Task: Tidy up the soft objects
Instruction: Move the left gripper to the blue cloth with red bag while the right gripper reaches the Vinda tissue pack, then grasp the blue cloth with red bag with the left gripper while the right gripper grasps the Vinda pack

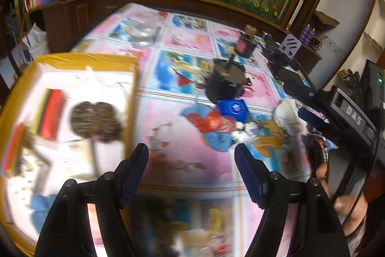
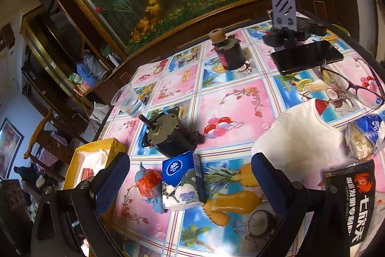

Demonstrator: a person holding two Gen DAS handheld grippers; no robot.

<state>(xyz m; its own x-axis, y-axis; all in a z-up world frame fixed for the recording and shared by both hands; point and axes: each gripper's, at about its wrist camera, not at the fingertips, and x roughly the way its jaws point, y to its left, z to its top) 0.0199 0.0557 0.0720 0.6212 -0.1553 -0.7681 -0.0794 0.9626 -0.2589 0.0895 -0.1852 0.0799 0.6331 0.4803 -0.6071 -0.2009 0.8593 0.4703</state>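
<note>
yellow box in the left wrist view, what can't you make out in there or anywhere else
- Yellow box, left wrist view: contents smeared by motion blur; only red and brown shapes show.
- Same box, right wrist view: a gripper finger covers most of it.
- Black packet, right wrist view: cut off by the edge.

pink-and-blue cartoon tablecloth (image 2: 240,98), yellow-rimmed box (image 1: 72,59), blue tissue pack (image 2: 182,175)

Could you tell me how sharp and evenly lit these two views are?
Left wrist view: motion-smeared, worst over the yellow box and its contents. Right wrist view: mostly sharp, the tissue pack logo readable; lamp glare at top edge; white cloth overexposed; both fisheye-bent.
</note>
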